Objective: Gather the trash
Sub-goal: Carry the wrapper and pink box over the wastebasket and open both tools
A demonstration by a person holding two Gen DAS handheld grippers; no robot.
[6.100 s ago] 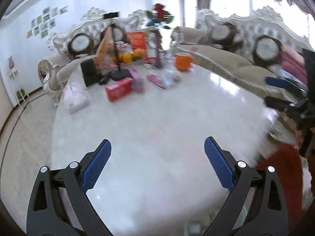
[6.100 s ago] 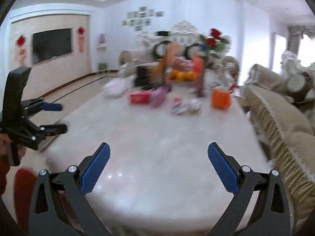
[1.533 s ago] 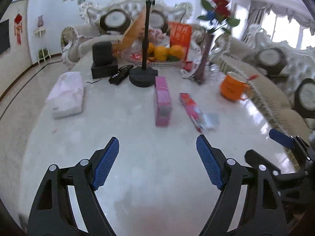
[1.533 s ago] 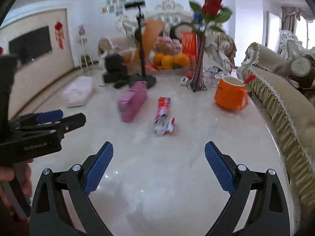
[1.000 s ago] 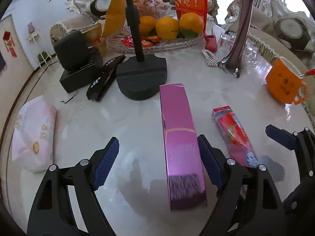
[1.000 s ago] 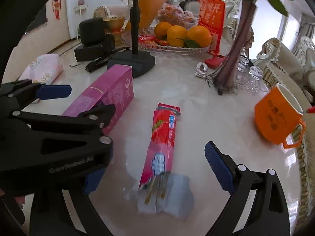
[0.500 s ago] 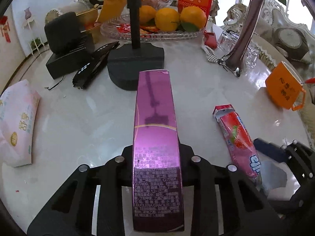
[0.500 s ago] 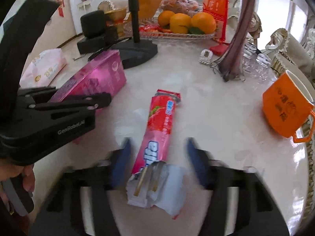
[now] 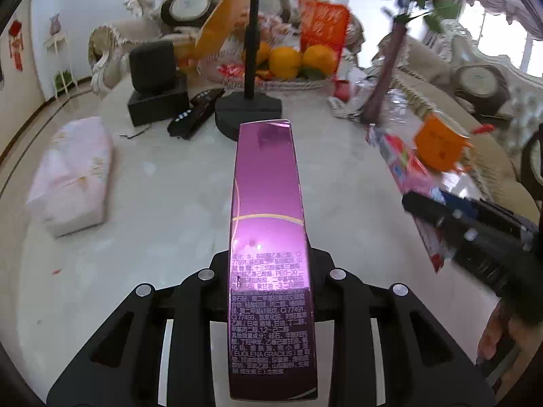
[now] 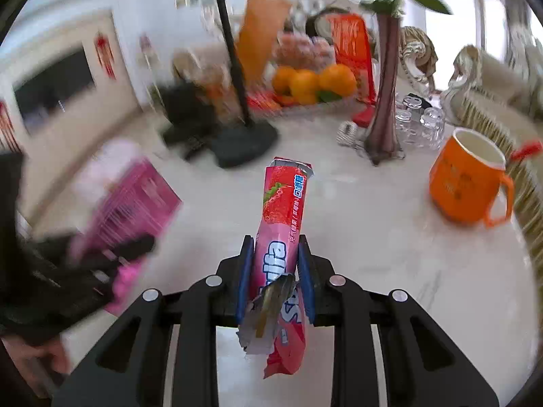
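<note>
My left gripper (image 9: 269,281) is shut on a long shiny purple carton (image 9: 268,224) and holds it lifted above the marble table, pointing away. My right gripper (image 10: 275,278) is shut on a red strawberry candy wrapper (image 10: 281,213) with torn foil at its near end, also lifted. The purple carton (image 10: 132,210) shows blurred at the left of the right wrist view. The red wrapper (image 9: 404,166) and right gripper (image 9: 475,234) show at the right of the left wrist view.
On the marble table (image 9: 163,203) lie a pink tissue pack (image 9: 71,176), a black box (image 9: 156,81), a remote (image 9: 195,112), a stand base (image 9: 249,113), a fruit tray (image 9: 288,64), a tall vase (image 10: 385,101), glasses (image 10: 420,125) and an orange mug (image 10: 468,176).
Both grippers have lifted their items off the table. The right gripper has closed on the red wrapper. The left gripper keeps its hold on the purple carton.
</note>
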